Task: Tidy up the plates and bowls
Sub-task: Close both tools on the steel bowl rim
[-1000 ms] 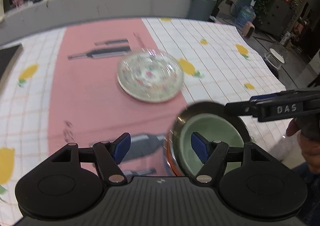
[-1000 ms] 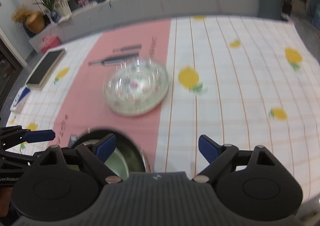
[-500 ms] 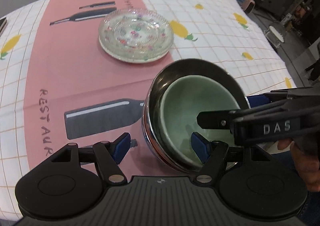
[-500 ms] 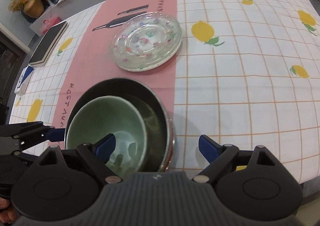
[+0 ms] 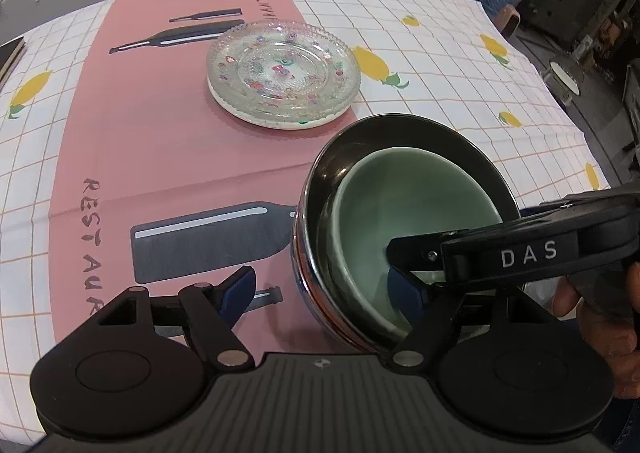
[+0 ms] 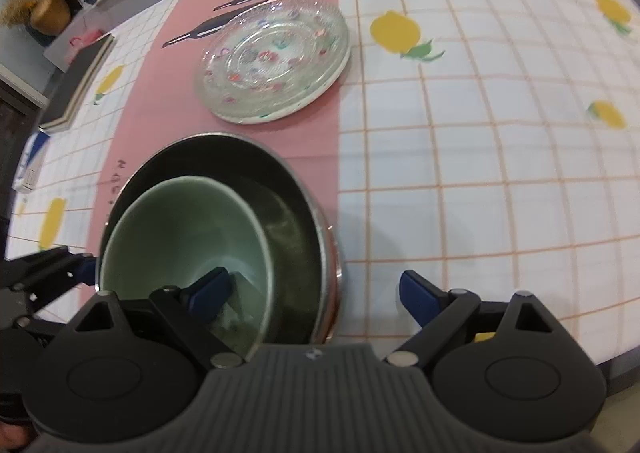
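Note:
A steel bowl (image 5: 320,189) stands on the pink strip of the tablecloth with a pale green bowl (image 5: 408,205) nested inside it. Beyond them lies a patterned glass plate (image 5: 282,75) stacked on a white one. My left gripper (image 5: 322,291) straddles the bowls' left wall, one finger inside the green bowl and one outside; its jaws are opening and no pad presses. My right gripper (image 6: 313,290) straddles the right wall of the steel bowl (image 6: 296,213), its left finger inside the green bowl (image 6: 180,229), and stands open. The glass plate (image 6: 272,57) lies behind.
A dark book (image 6: 80,81) and a blue-and-white item (image 6: 30,169) lie at the table's left edge. The table's near right edge (image 6: 608,353) is close to my right gripper. The lemon-print cloth (image 6: 480,173) spreads to the right. A hand (image 5: 600,313) holds the right gripper.
Both grippers have come down over the nested bowls, which now fill the near view. Each has a finger inside the green bowl. The left jaws have widened slightly.

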